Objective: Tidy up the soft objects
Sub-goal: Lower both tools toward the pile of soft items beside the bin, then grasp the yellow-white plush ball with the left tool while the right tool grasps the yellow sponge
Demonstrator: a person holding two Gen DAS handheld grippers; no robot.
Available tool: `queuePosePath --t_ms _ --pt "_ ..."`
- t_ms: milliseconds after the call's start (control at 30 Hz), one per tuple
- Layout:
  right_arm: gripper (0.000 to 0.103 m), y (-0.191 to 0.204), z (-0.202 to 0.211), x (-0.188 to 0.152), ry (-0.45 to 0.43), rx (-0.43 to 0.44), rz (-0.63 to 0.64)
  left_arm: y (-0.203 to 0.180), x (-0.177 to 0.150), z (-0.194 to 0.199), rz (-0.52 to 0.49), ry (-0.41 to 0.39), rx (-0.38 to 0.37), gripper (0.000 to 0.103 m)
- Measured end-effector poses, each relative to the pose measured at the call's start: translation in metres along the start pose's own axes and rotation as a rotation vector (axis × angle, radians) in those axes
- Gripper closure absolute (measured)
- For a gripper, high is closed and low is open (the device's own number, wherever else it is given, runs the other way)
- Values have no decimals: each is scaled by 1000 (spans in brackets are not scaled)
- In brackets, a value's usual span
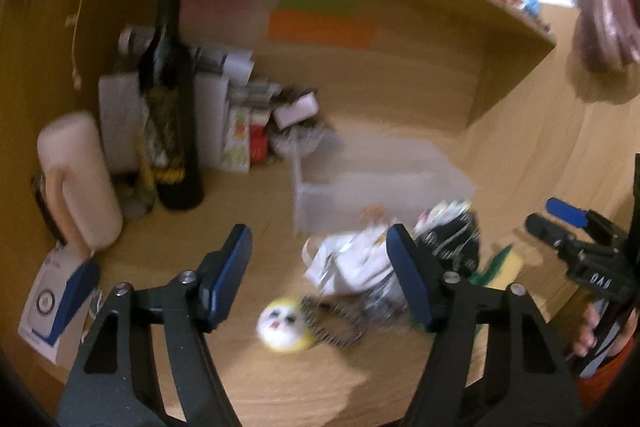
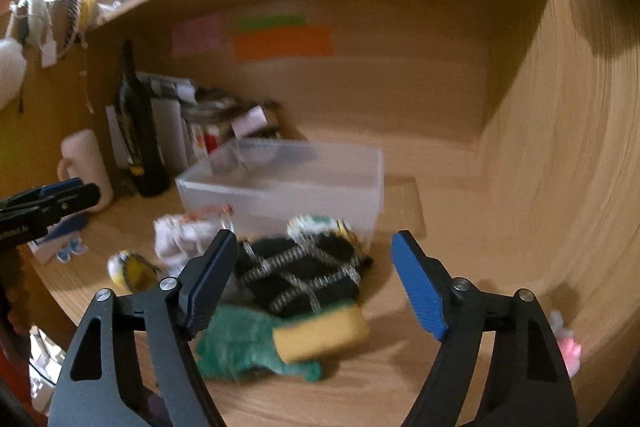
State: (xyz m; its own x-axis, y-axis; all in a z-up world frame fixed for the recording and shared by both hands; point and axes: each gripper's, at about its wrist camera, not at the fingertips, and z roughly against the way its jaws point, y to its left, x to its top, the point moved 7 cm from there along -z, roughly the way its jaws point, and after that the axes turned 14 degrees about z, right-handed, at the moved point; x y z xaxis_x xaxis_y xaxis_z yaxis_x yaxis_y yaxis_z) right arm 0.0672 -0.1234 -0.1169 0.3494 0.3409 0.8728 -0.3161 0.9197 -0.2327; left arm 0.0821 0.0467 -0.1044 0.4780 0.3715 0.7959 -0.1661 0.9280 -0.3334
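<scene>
While hovering wide-jawed and empty over the heap of soft things: left gripper (image 1: 317, 233) above the white cloth (image 1: 352, 263), right gripper (image 2: 314, 235) above the black knit (image 2: 304, 275) and the fuzzy green cloth (image 2: 248, 351), nothing between either pair of pads. Likely to catch more than one piece on closing here, given the overlap: black knit touching the green cloth, yellow sponge (image 2: 320, 335) resting across the green cloth's near end, white cloth just beside the knit's left edge. Could then drag a neighbour along the desk (image 2: 400, 387), or shed it short of the translucent bin (image 2: 280, 183) standing just behind the heap. Could equally pinch only a loose fold and lose the piece mid-lift, slack fabric being quick to slip. Further hazard in two grippers working so near each other: clashing fingers, or tugging one item from both sides. Worth minding the dark bottle (image 1: 176, 131) and the cream mug (image 1: 76, 179) at the left, apart from the heap yet easy to topple on a wide swing. As for looks: crumpled white cloth with a touch of orange; black knit crossed by silvery bands; small round doll face (image 1: 282, 325), white with a yellow rim, lying on the desk at the heap's near left. Much blurred, finer detail not to be told.
</scene>
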Motion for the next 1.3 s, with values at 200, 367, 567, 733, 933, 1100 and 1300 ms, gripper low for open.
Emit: queuePosePath --t_ms 200,367,567,733,933,1100,1300 --pt "28 -6 -13 -33 102 26 -40 26 -30 -20 38 99 67 36" --pt "28 1 -20 -49 151 61 -52 35 -46 -33 67 155 94 36" --pt "28 3 -32 -59 190 80 -62 46 -62 -50 101 213 104 37" --pt "28 3 -38 -61 195 104 -91 48 -66 -50 113 228 83 38" --pt "40 4 -39 -60 187 113 -92 49 -52 -30 116 168 75 38" --pt "46 5 -40 -59 178 108 -94 65 -47 -32 146 162 117 38" --pt "48 -2 -30 -53 147 77 -103 66 -53 -50 170 208 70 41"
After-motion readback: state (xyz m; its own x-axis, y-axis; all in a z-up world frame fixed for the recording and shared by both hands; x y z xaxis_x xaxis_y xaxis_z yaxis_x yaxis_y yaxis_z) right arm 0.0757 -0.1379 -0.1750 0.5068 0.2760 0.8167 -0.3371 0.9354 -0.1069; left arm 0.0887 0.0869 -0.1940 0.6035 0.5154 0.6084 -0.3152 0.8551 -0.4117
